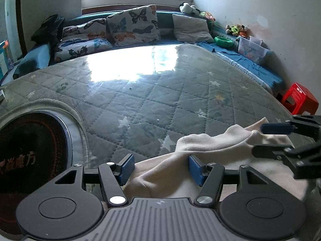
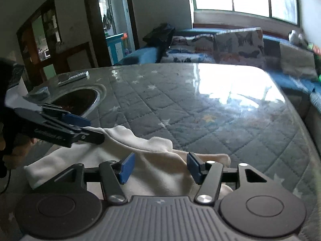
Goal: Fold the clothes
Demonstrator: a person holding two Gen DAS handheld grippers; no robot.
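From the left wrist, the left gripper (image 1: 159, 169) is hovering at the near edge of the quilted table cover (image 1: 140, 92), its blue pads (image 1: 126, 169) standing apart with a raised ridge of the cream garment (image 1: 210, 146) lying between them but not pinched. To the right, the right gripper (image 1: 270, 139) is reaching in sideways over the same cloth, its two fingers likewise apart, the fabric bunching up just beside them. A round dark inset (image 1: 30, 150) is sitting in the table at the near left, and a red stool (image 1: 300, 98) is standing past the far right edge.

From the right wrist, the right gripper (image 2: 159, 167) is also sitting released, pads spread over the garment (image 2: 152, 156), which is lying rumpled along the near edge of the table. The left gripper (image 2: 88, 128) is coming in from the left, with a hand (image 2: 16, 152) behind it; its fingers are parted over the cloth's upper fold.

The step appears to be getting a fresh hold on the garment, which is not yet flat or folded. Next, each gripper probably needs to close on an edge or corner, then lift and spread the cloth before any fold.
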